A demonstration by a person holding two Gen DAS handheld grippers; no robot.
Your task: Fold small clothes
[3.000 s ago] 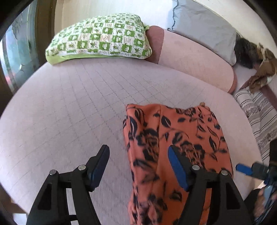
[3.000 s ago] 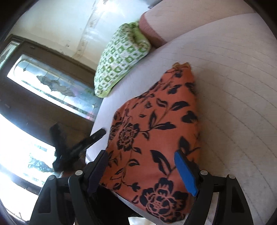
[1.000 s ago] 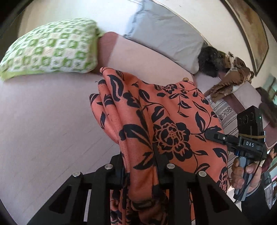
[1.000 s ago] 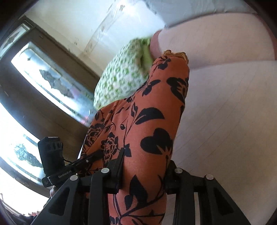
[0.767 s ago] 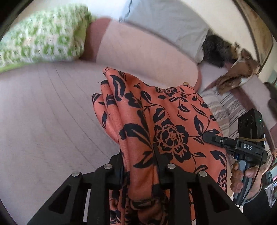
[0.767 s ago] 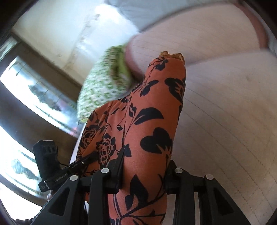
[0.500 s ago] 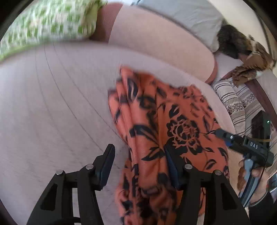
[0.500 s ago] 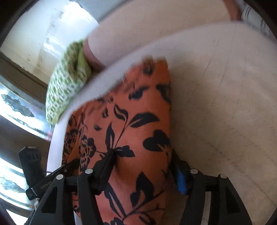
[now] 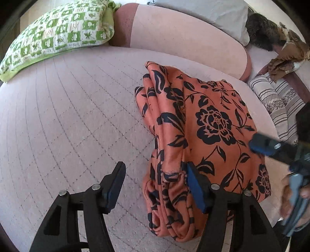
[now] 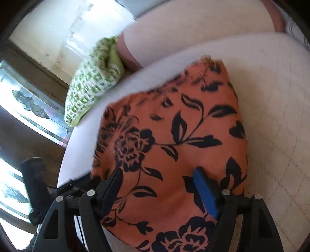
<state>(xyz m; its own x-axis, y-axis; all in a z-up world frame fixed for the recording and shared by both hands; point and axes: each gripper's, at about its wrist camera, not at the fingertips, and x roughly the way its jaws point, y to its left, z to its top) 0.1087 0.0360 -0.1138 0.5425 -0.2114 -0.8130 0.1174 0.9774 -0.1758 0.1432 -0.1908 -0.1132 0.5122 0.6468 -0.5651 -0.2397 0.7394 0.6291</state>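
An orange garment with black flowers lies folded on the pink quilted bed. My left gripper hovers low over its near left corner. Its jaws are opening; the bunched edge of the cloth lies between them and leans on the blue right pad, not pinched. In the right wrist view the same garment spreads flat under my right gripper. Its jaws are opening too, with cloth below and between them but not gripped. The right gripper also shows in the left wrist view, held by a hand.
A green-and-white checked pillow and a pink bolster lie at the head of the bed, a grey pillow behind. Striped cloth and brown items sit far right. A glazed door stands left of the bed.
Both grippers were shut on the lifted garment; they came down, their jaws opened, and the garment dropped onto the bed in a folded heap.
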